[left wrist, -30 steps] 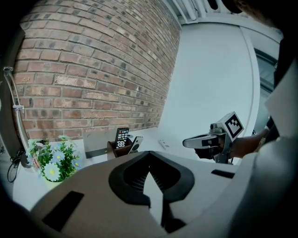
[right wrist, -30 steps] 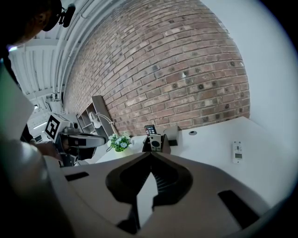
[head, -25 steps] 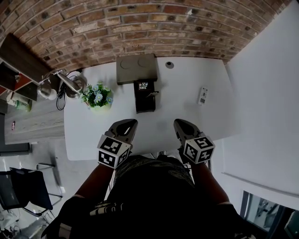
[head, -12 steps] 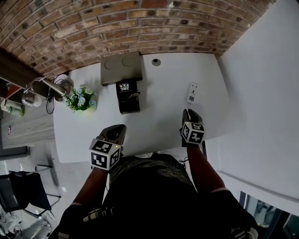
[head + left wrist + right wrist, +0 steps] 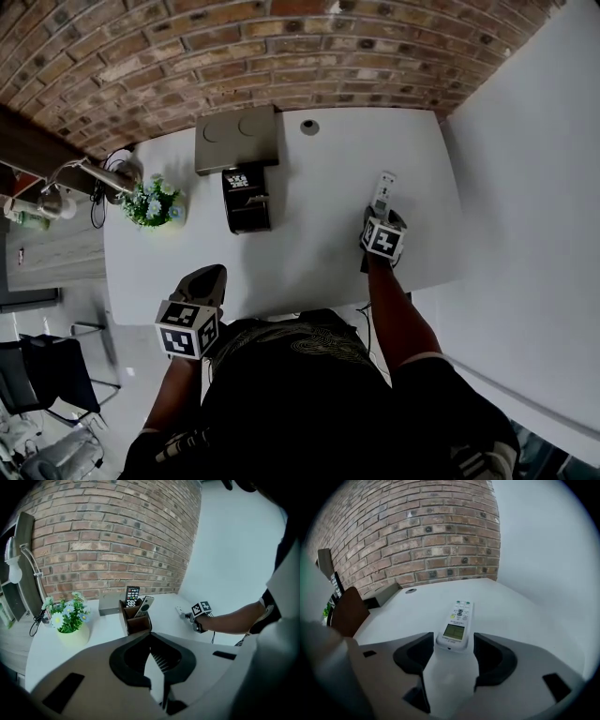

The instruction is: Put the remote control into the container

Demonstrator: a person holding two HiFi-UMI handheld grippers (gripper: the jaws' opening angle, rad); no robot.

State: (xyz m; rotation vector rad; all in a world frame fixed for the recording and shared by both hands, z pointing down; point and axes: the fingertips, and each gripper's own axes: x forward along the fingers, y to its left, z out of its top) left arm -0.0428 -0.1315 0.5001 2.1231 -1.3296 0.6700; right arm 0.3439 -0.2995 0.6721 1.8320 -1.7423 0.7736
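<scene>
Right gripper view, hand-held gripper [image 5: 453,643] just opened, remote control [image 5: 457,620] between jaws

In front of me the white remote control [image 5: 383,187] lies flat on the table [image 5: 319,244], buttons and little screen up, pointing to 12 o'clock. The dark brown container [image 5: 247,200] stands upright at its 9 o'clock, well apart.

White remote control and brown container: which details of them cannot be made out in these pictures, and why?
white remote: button print, too small in head view, blurred in right gripper view.
container: its inside, hidden by its front wall in left gripper view, dark and small in head view.
black remote and silver remote in it: lower ends, hidden by that wall.
</scene>
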